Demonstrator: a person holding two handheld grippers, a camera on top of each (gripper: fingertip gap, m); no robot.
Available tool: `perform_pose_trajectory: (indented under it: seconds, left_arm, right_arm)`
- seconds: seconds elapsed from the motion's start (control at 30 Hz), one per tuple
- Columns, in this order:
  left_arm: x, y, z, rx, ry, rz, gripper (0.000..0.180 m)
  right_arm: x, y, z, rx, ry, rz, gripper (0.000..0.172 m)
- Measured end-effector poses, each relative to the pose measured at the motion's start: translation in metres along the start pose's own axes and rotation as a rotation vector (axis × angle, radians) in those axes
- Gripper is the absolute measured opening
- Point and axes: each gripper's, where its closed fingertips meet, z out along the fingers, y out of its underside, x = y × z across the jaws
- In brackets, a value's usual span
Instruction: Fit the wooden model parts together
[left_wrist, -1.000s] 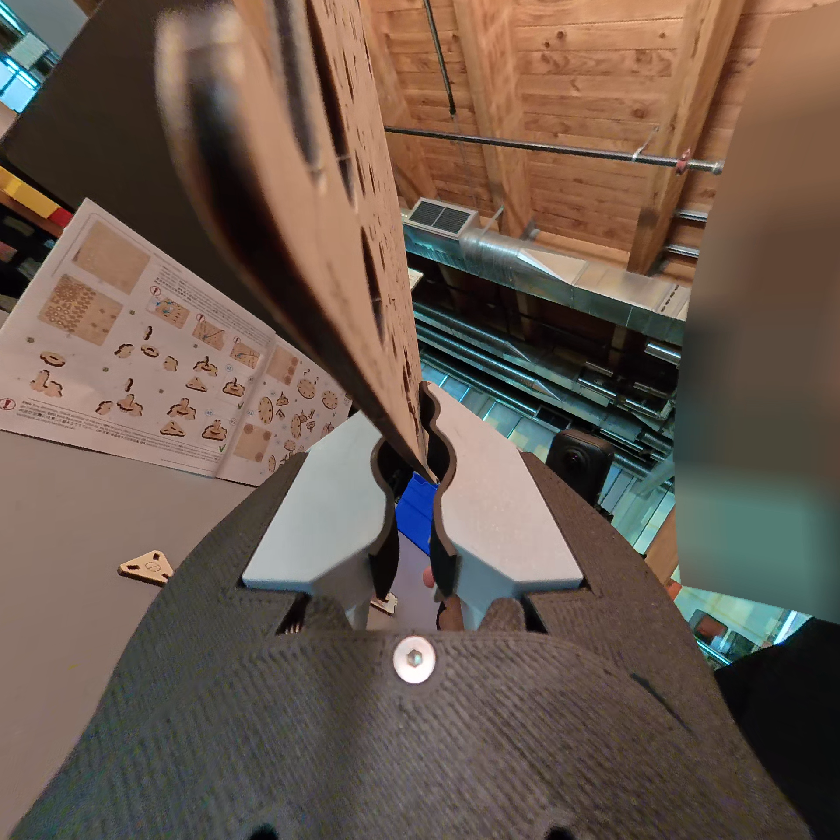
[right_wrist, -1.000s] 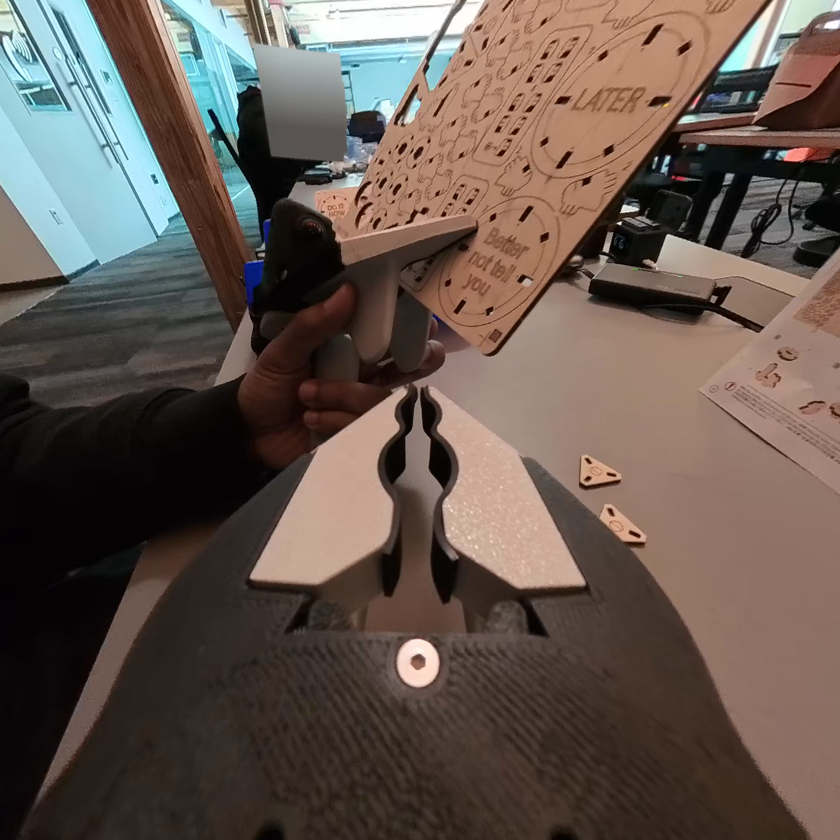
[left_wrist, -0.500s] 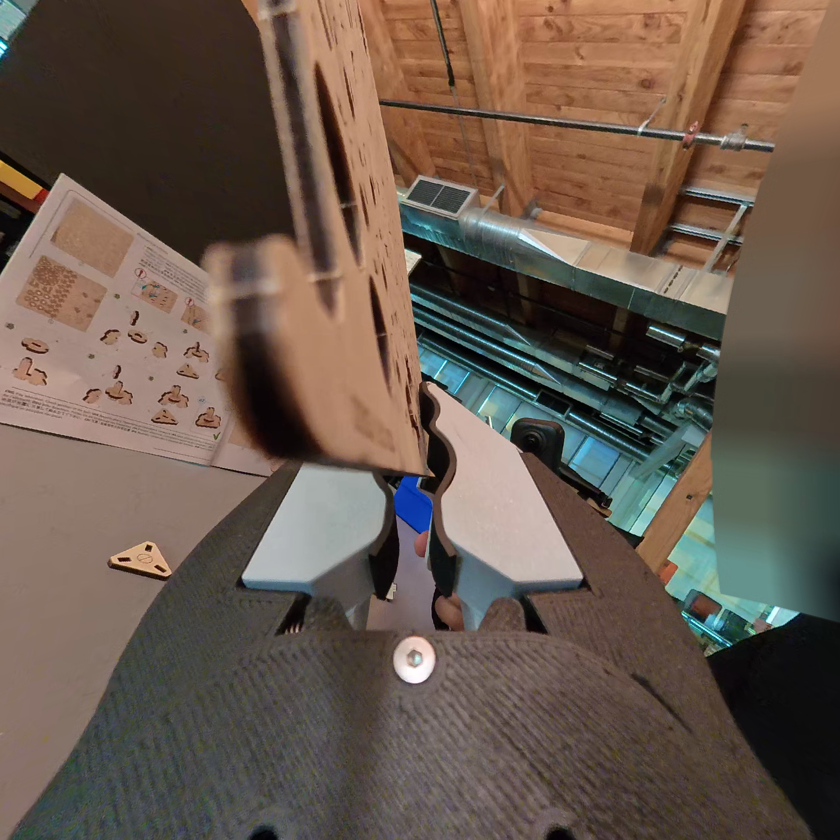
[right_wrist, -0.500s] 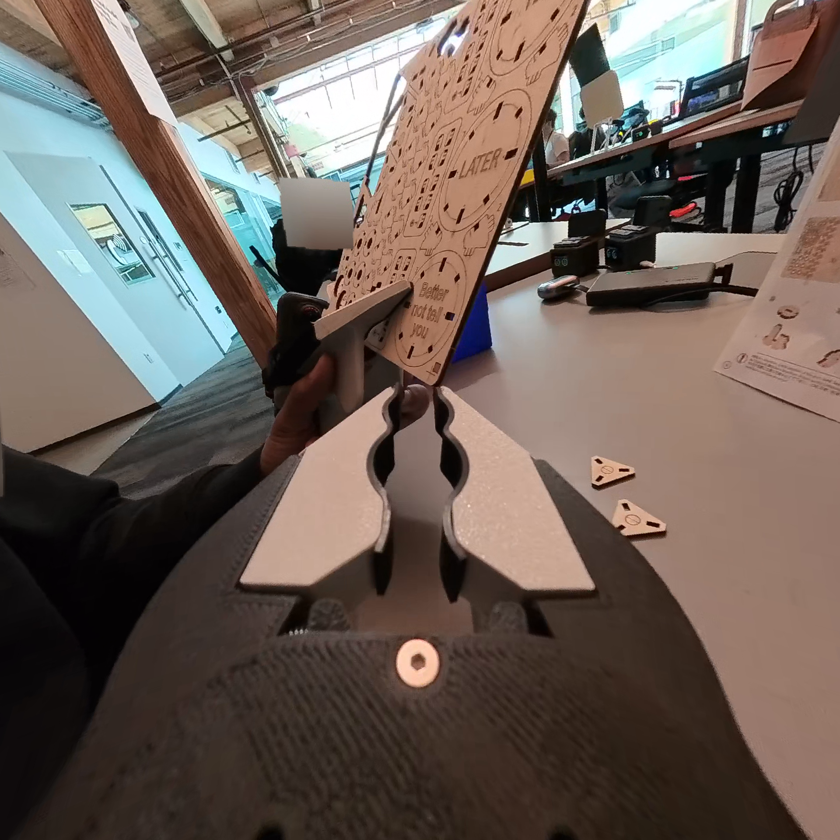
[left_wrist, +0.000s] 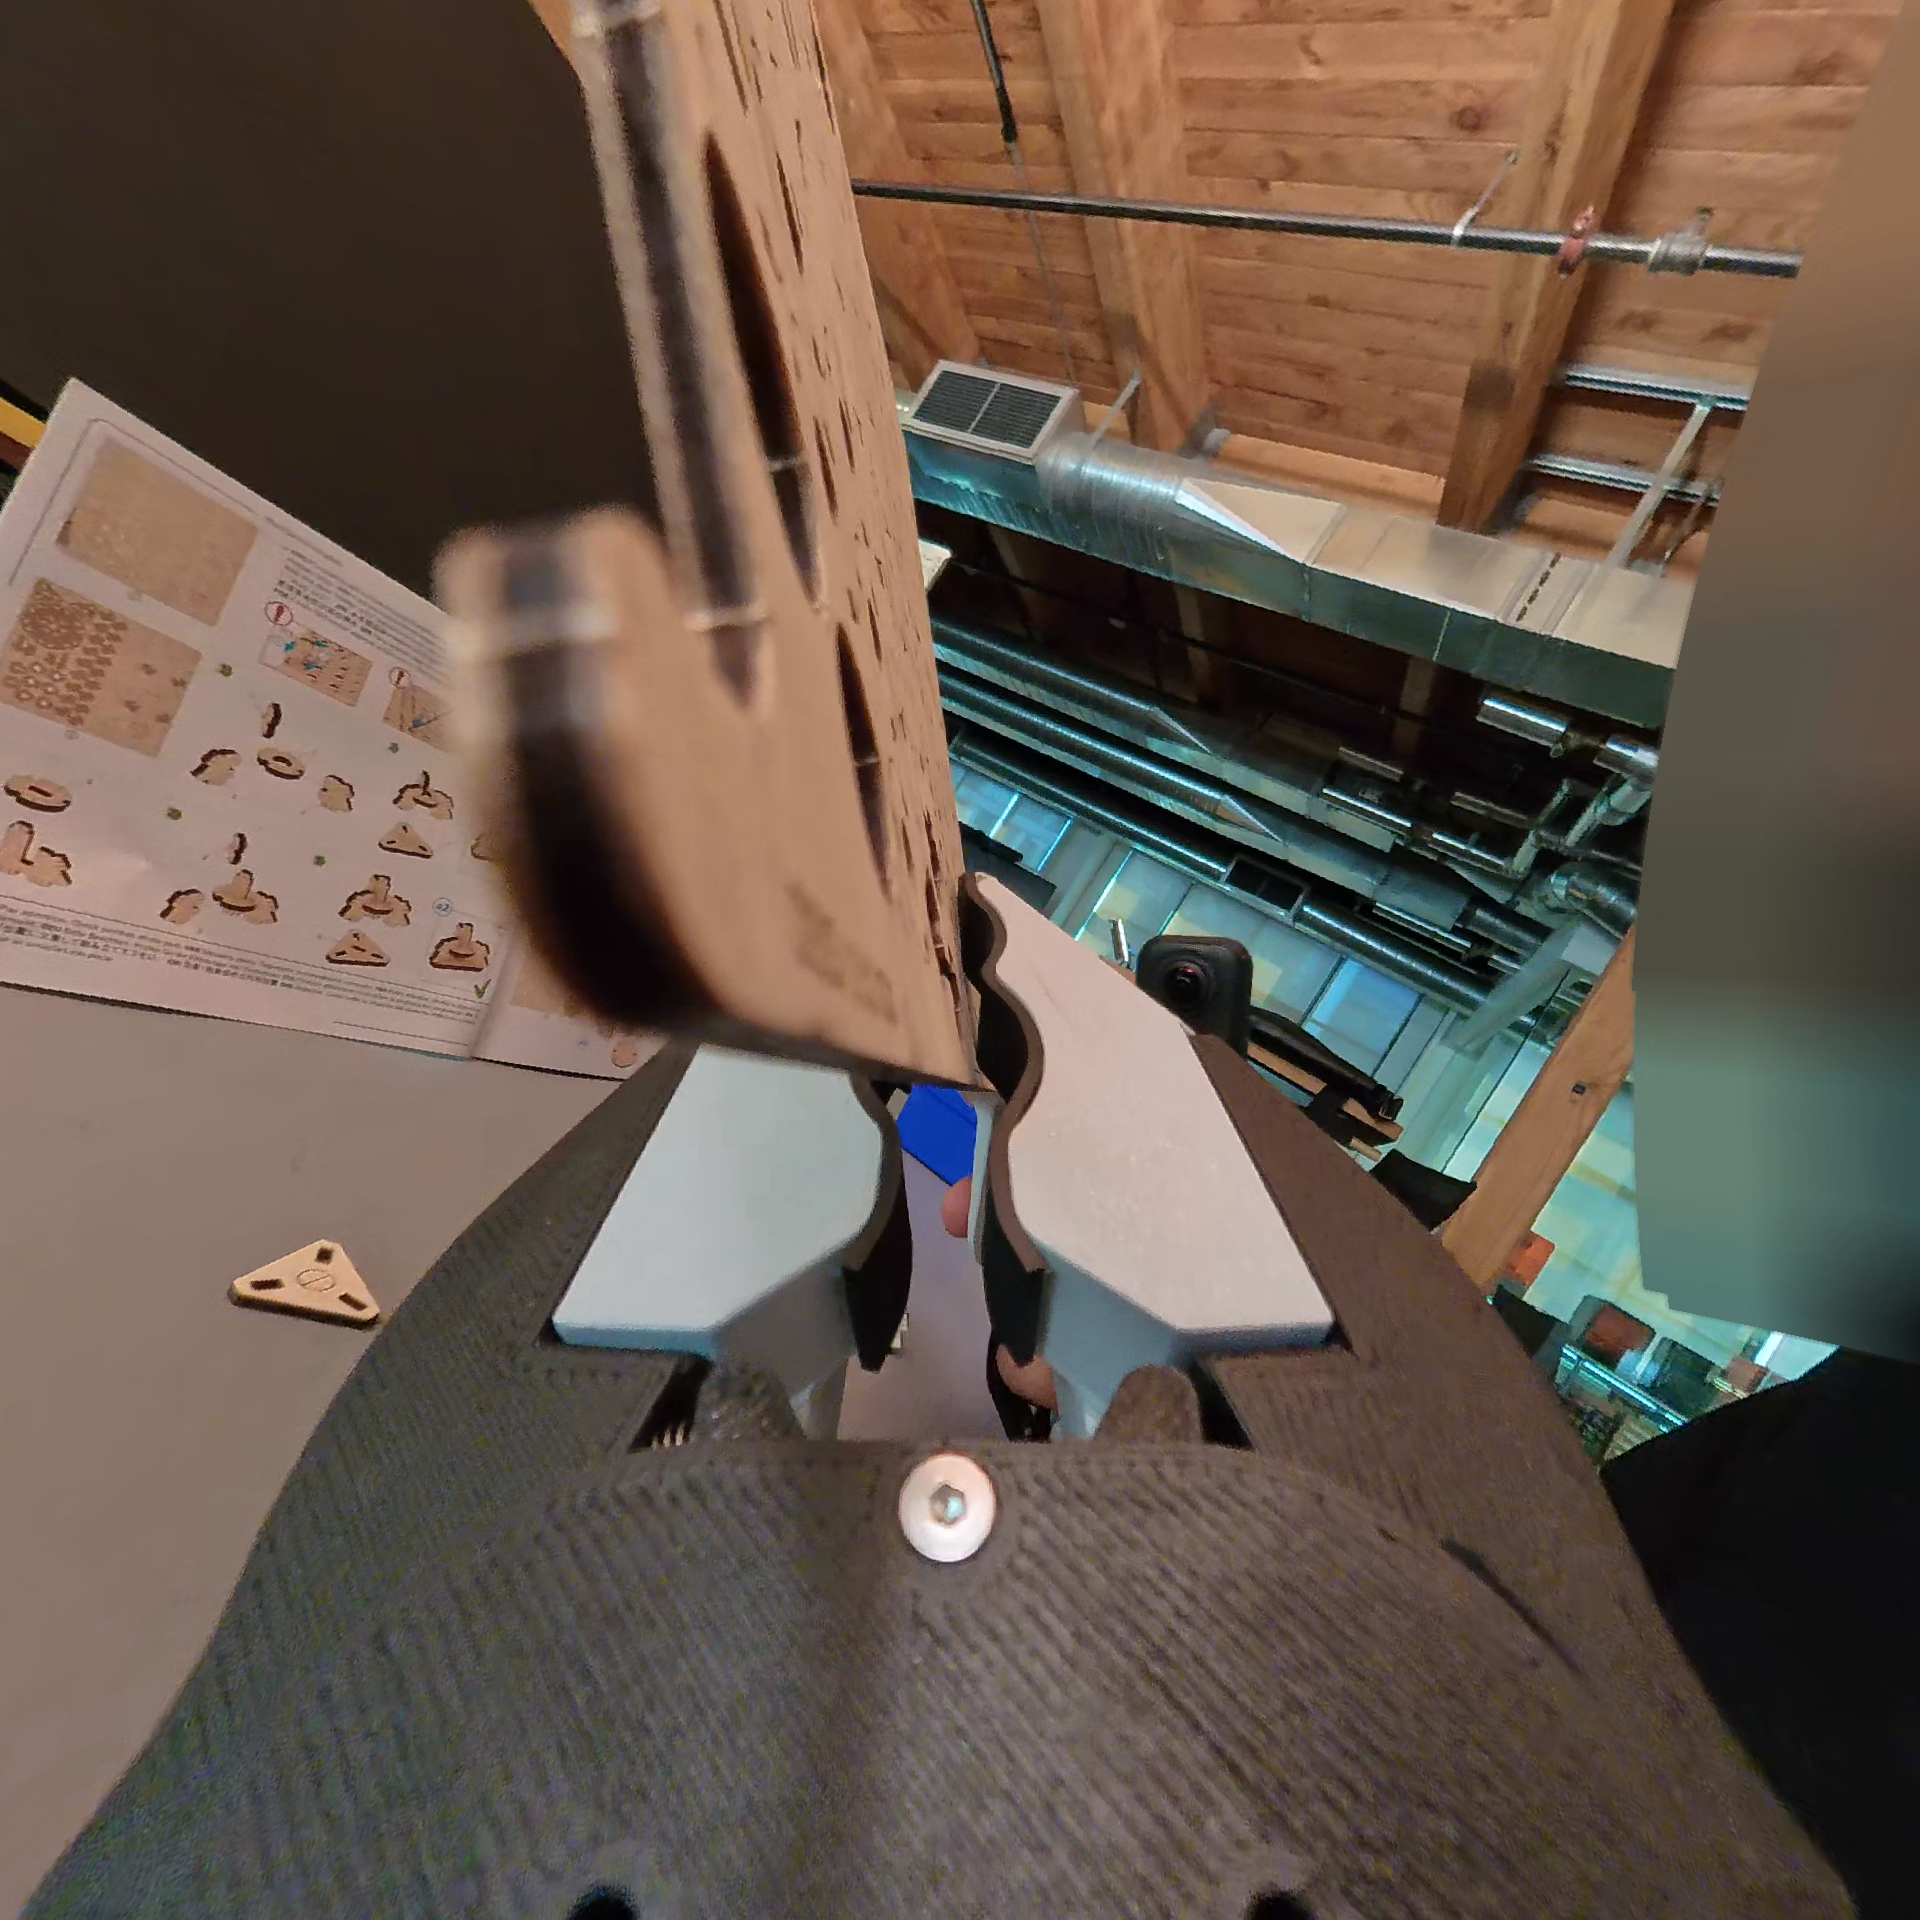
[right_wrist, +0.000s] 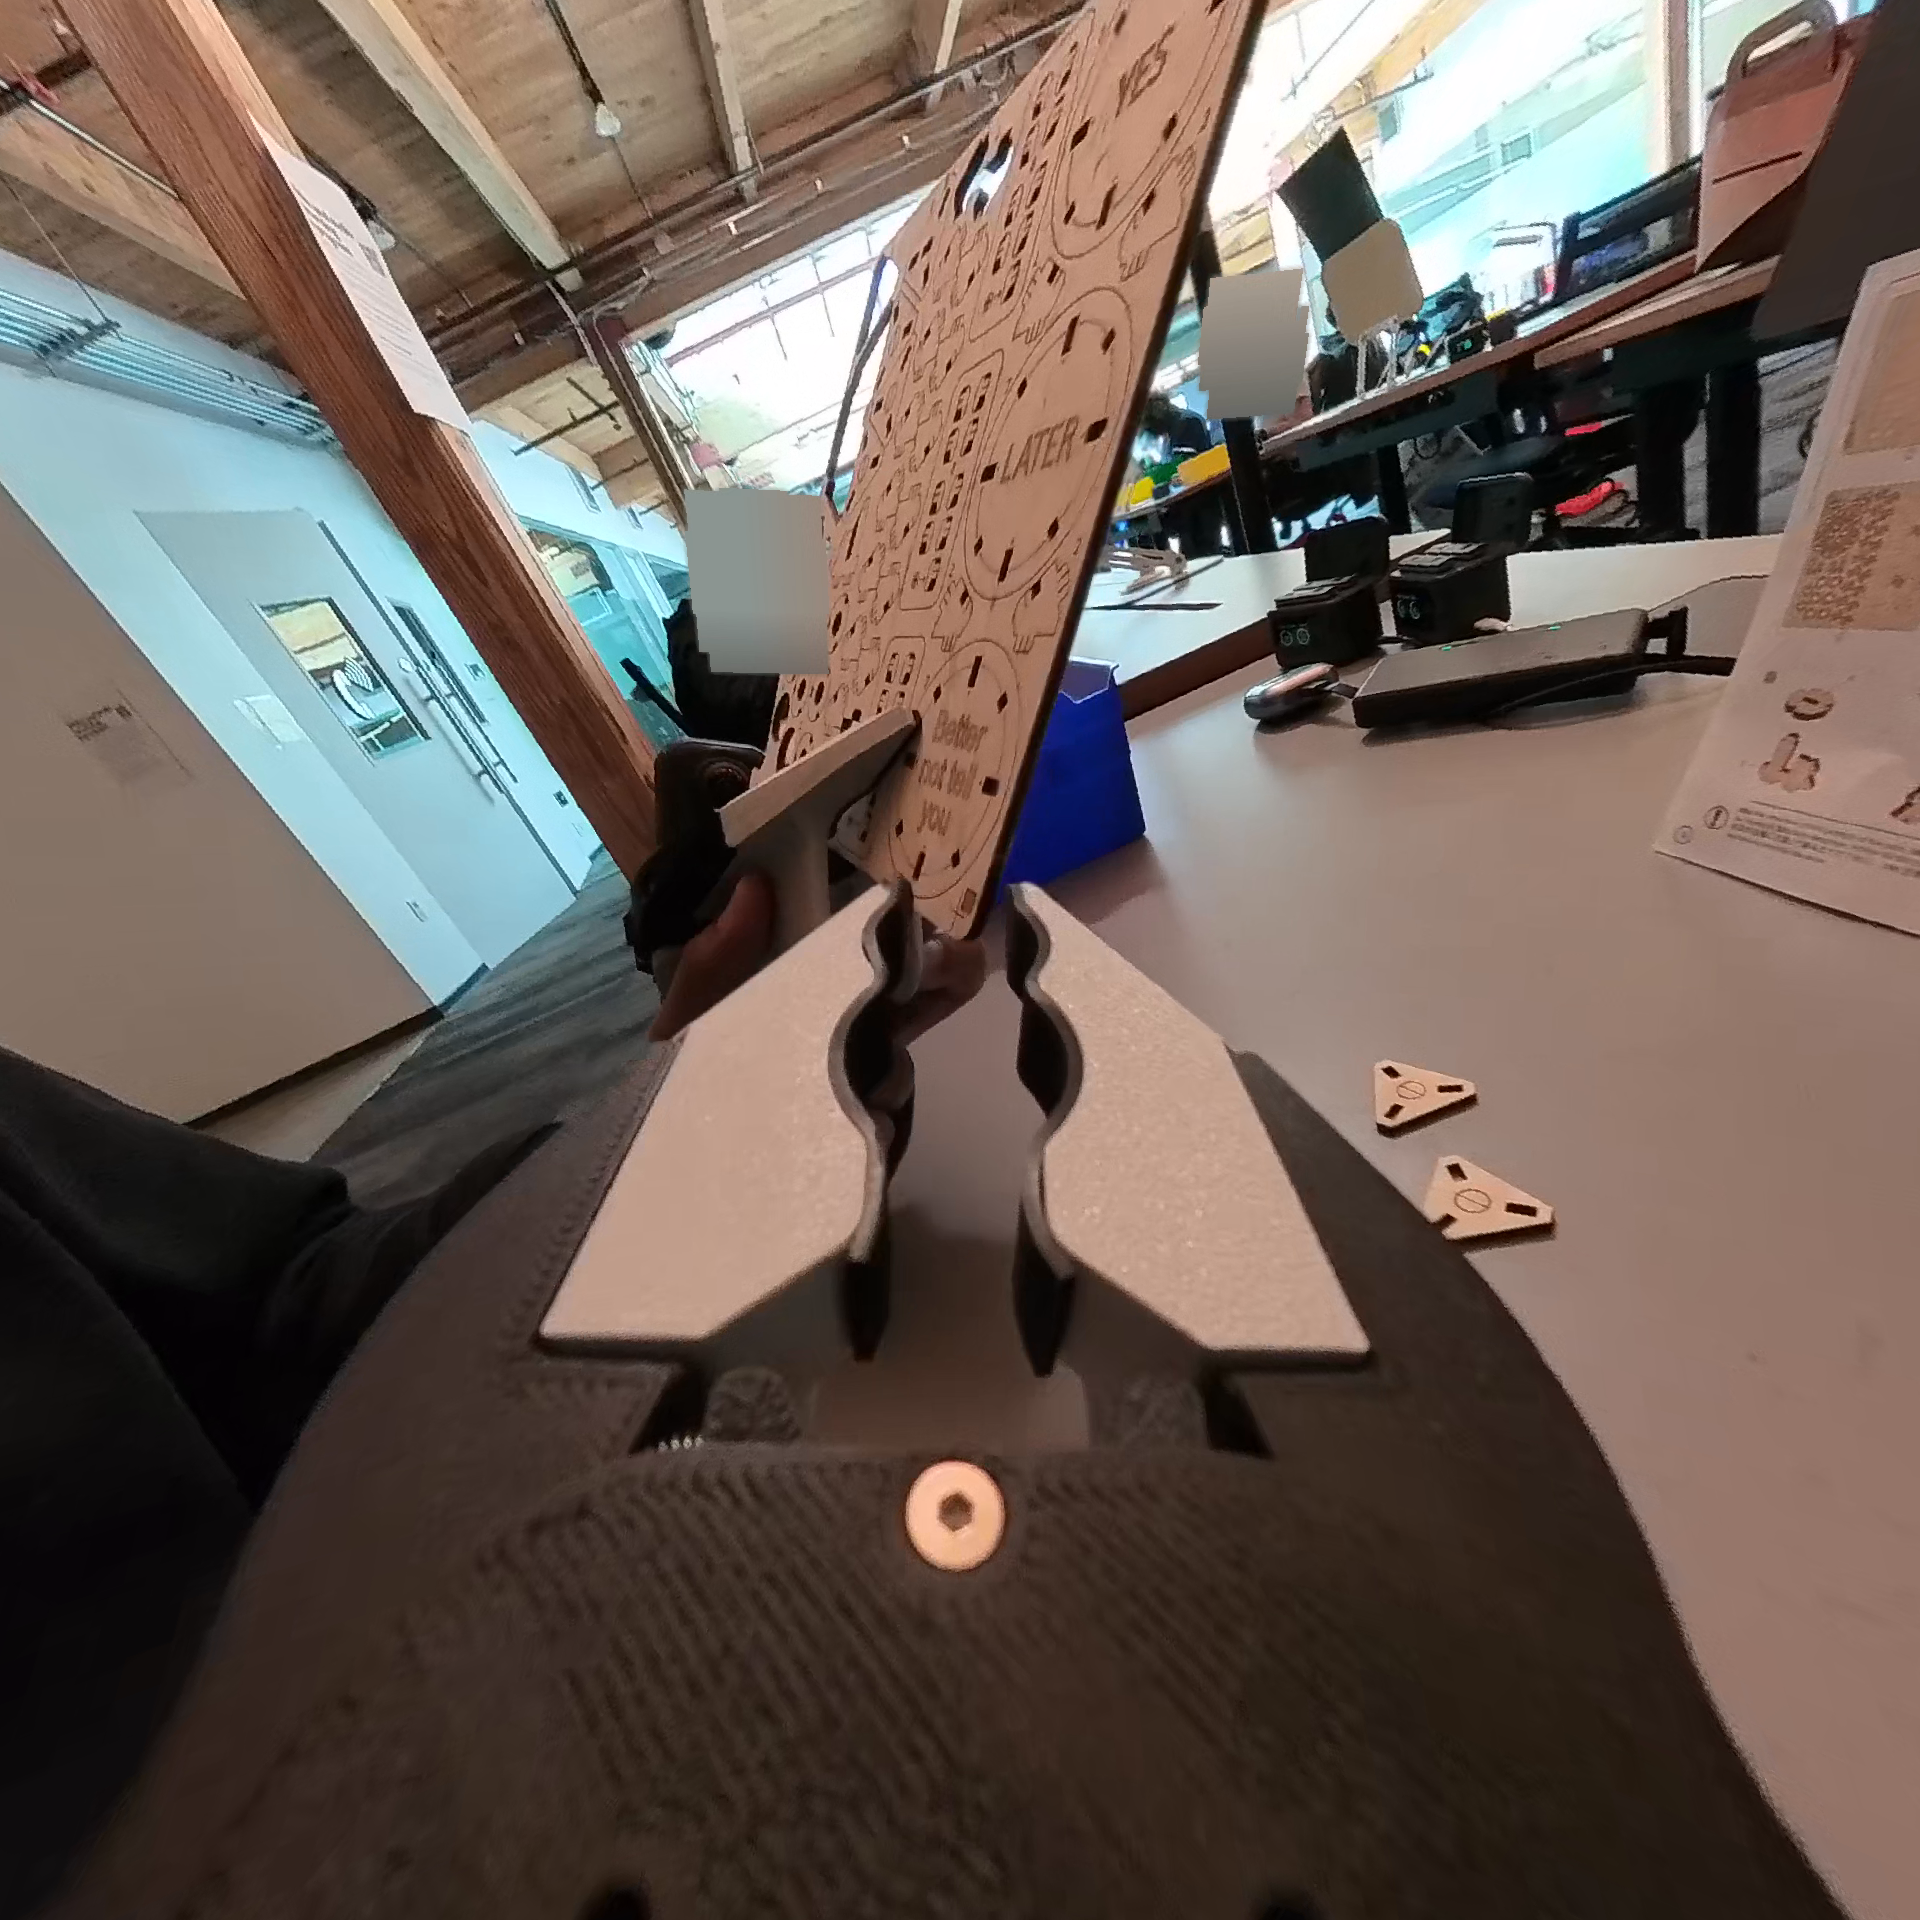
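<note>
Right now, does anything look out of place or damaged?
One thing: the wooden sheet has a few empty holes where parts are gone, and two small wooden triangles lie loose on the table. Otherwise nothing stands out.

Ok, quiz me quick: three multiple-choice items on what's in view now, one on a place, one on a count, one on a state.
1. Where is the blue box?
A. On the floor
B. On the grey table, behind the wooden sheet
C. On the instruction leaflet

2. How many small wooden triangles lie beside the right gripper?
A. Two
B. Four
C. None

3. How does the left gripper stand?
A. Wide open, away from the sheet
B. Lying on the table
C. Closed on the wooden sheet's lower part

Answers: 1 B, the box stands on the tabletop behind the sheet's lower edge. 2 A, two lie to its right. 3 C, its fingers clamp the raised sheet.
</note>
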Motion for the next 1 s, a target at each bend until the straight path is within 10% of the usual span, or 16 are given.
perform_pose_trajectory:
  seconds: [0.63, 1.0]
  left_arm:
    - [0.016, 0.034, 0.011, -0.166, 0.133, -0.156, 0.015]
    - [-0.001, 0.065, 0.015, -0.323, 0.024, -0.162, 0.043]
  right_arm:
    - [-0.011, -0.023, -0.011, 0.100, -0.068, 0.016, 0.005]
    - [-0.014, -0.053, -0.032, -0.010, 0.426, -0.910, 0.001]
